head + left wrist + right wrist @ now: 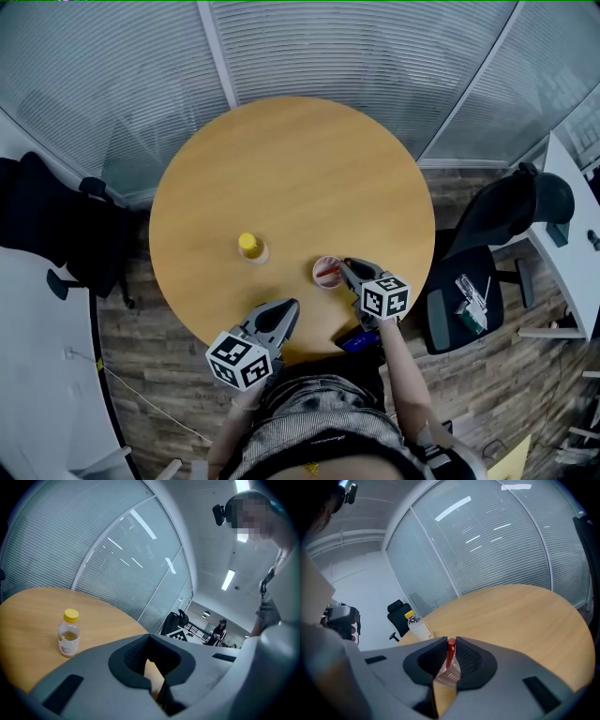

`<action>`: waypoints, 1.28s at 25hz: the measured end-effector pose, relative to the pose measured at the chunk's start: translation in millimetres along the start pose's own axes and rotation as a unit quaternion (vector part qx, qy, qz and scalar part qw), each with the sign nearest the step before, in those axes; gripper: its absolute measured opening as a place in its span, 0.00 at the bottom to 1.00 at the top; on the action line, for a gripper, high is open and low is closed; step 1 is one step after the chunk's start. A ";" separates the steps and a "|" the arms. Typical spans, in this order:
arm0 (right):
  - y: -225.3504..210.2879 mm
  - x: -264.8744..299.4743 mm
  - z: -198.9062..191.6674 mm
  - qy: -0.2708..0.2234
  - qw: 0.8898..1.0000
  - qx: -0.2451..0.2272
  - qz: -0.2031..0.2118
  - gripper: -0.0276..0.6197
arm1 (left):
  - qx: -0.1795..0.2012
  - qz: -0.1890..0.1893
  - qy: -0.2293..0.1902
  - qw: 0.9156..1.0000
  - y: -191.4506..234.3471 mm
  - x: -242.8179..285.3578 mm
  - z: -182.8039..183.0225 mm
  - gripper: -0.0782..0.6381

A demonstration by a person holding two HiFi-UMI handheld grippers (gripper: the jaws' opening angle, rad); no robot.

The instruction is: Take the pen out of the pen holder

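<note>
**Head view.** One round wooden table (291, 169) carries one bottle (249, 247) with a yellow cap and one pen holder (318, 272), which stand apart. One red pen (330, 274) stands in the holder. The right gripper (348, 268) reaches the holder's rim. The left gripper (287, 310) sits over the near table edge. Each gripper bears one cube of black-and-white square markers. Two black office chairs stand beside the table, one on the left (56, 225) and one on the right (492, 248).

**Left gripper view.** The jaws are together with nothing between them. The bottle's label is too small to read.

**Right gripper view.** The jaws are closed on the pen's upper end, and its lower part is in the holder.
</note>
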State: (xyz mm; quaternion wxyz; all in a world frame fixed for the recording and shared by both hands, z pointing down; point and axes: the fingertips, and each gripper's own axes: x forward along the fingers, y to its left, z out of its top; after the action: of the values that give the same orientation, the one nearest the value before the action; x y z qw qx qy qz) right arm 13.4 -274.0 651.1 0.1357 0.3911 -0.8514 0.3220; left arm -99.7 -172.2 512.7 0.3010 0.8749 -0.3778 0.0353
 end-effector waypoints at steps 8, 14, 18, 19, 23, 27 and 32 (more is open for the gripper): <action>1.7 -7.0 0.9 0.001 1.000 -0.014 -0.012 0.14 | -0.003 0.001 -0.002 1.000 -0.2 -6.6 -5.1 0.11; 8.1 -14.0 3.1 0.000 0.999 -0.031 -0.018 0.14 | -0.002 -0.005 0.003 1.000 -2.7 -7.3 -9.5 0.11; 15.1 -20.3 6.4 -0.002 0.999 -0.048 -0.021 0.14 | 0.001 -0.010 0.004 1.000 -6.0 -8.6 -9.5 0.11; 17.0 -21.7 6.9 -0.003 0.999 -0.049 -0.020 0.14 | 0.003 -0.011 0.004 1.000 -6.9 -9.5 -9.3 0.11; 21.9 -27.2 9.0 -0.006 0.998 -0.059 -0.021 0.14 | 0.007 -0.015 0.003 1.000 -9.0 -12.1 -9.0 0.11; 29.6 -33.4 12.9 -0.011 0.997 -0.074 -0.023 0.14 | 0.009 -0.015 0.003 1.000 -9.7 -17.0 -10.9 0.11; 41.3 -43.3 22.2 -0.022 0.996 -0.081 -0.021 0.14 | 0.008 -0.014 0.002 1.000 -8.2 -20.9 -13.7 0.11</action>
State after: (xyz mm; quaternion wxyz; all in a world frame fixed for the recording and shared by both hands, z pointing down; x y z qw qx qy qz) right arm 11.2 -243.4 595.2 0.1552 0.4038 -0.8690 0.2403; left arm -106.7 -146.9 513.7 0.2955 0.8822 -0.3647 0.0361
